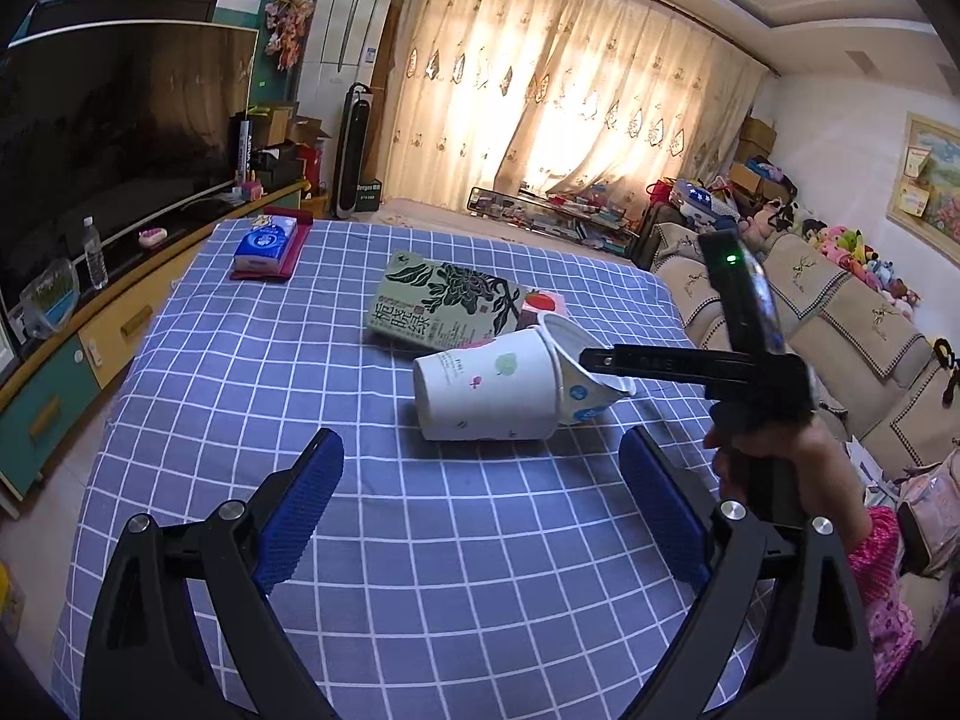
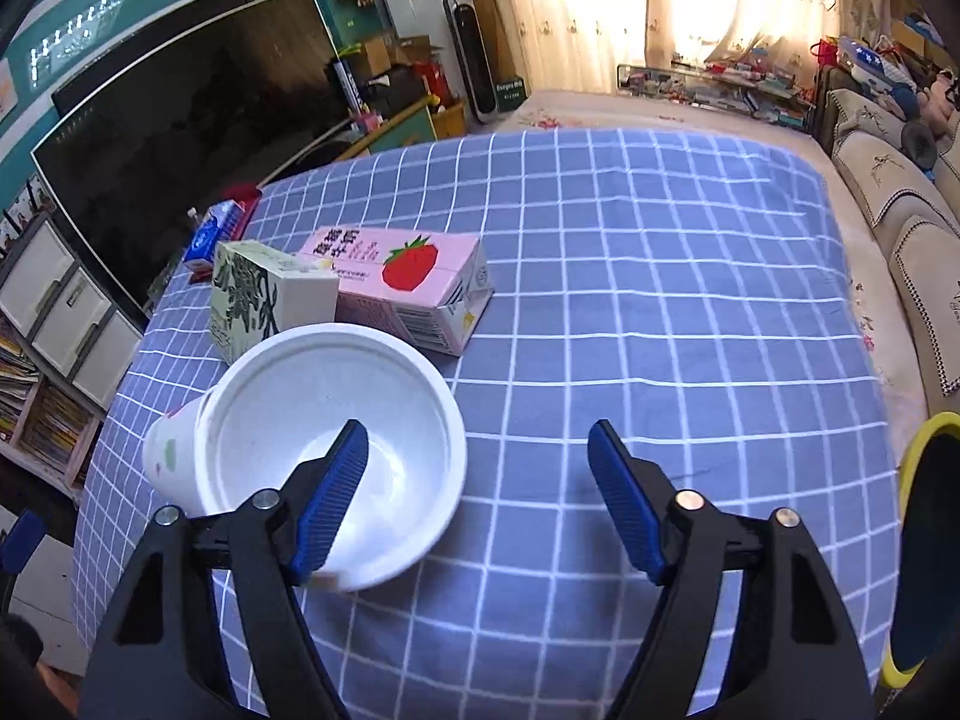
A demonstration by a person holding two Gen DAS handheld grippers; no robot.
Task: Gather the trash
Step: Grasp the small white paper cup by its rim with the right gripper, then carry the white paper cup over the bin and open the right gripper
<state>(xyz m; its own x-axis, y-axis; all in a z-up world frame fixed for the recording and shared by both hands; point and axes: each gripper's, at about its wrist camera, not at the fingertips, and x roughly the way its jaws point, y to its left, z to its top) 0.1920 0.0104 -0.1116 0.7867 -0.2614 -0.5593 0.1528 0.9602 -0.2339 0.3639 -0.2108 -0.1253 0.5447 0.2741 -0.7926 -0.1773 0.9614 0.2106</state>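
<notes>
**One cup, two cartons on the checked cloth**

Three pieces of trash lie together on the surface (image 2: 660,276), which is covered by a blue cloth with a white grid. One white paper cup (image 1: 489,390) lies on its side, its open mouth turned toward the right gripper (image 2: 477,501). Just behind it are two drink cartons, both lying flat: one green tea carton (image 1: 444,306) printed with dark flowers, and one pink strawberry milk carton (image 2: 408,282) beside it, the two touching or nearly so. In the left wrist view the pink one is mostly hidden behind the green one and the cup.

The right gripper's two fingers stand apart and grip nothing. One blue-padded finger (image 2: 333,501) reaches into the cup's mouth, while the other is outside over bare cloth, so the cup's rim sits between them; whether the inner pad touches the cup wall cannot be told. A hand (image 1: 774,462) in a pink patterned sleeve holds that gripper's handle.

The left gripper (image 1: 480,507) has its two fingers spread wide over empty cloth, near the cup but apart from it, holding nothing.

At the far corner of the surface lies one blue tissue pack (image 1: 267,246) on a dark red mat, well apart from the trash.
</notes>
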